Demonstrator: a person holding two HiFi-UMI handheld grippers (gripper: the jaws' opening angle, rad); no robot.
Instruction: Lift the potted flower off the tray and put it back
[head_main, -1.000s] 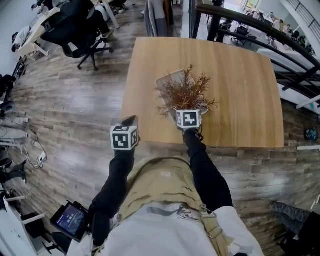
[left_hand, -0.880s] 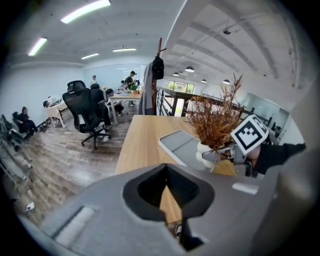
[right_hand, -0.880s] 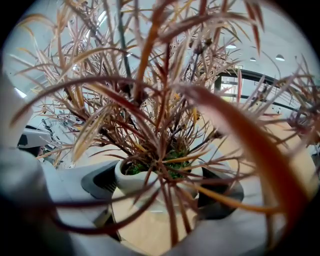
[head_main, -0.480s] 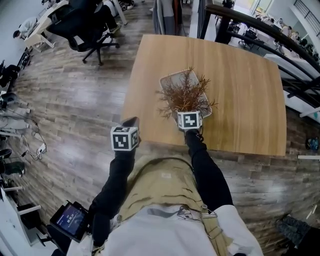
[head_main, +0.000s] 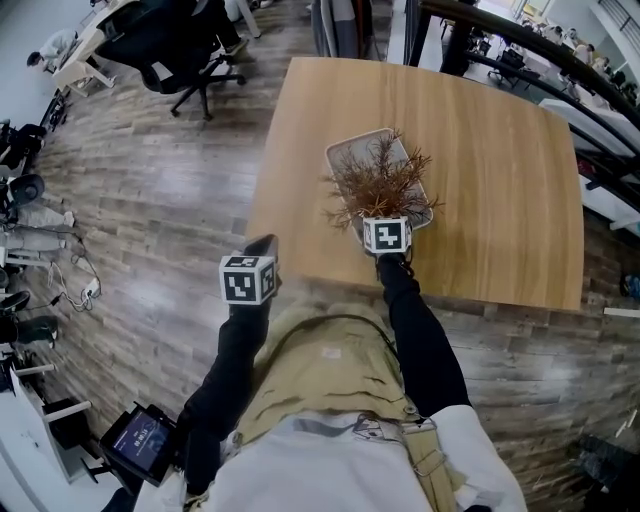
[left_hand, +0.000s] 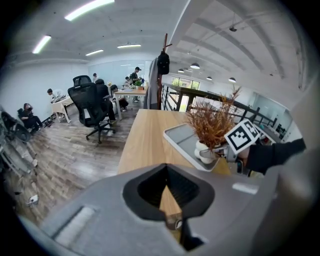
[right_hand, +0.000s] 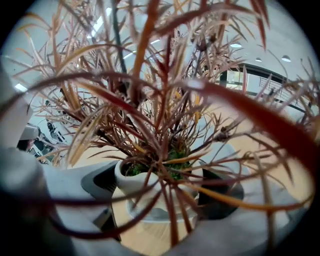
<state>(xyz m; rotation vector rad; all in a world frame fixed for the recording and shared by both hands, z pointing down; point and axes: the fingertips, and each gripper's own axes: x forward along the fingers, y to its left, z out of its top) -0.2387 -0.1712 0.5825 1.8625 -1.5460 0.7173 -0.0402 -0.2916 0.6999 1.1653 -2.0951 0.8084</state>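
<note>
Wooden table (head_main: 480, 150) with a grey tray (head_main: 352, 150) on it. A potted flower (head_main: 380, 182) with dry reddish-brown stems is at the tray's near edge. The right gripper (head_main: 385, 226) is clamped on both sides of its white pot (right_hand: 150, 189). The left gripper (left_hand: 166, 172) hangs beside the table's near left corner, its jaws together and empty.

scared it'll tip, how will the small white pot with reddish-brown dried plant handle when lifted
Probably tippy: the reddish-brown dried plant spreads far wider than its small white pot. The pot's smooth rounded wall may slip between jaws.
</note>
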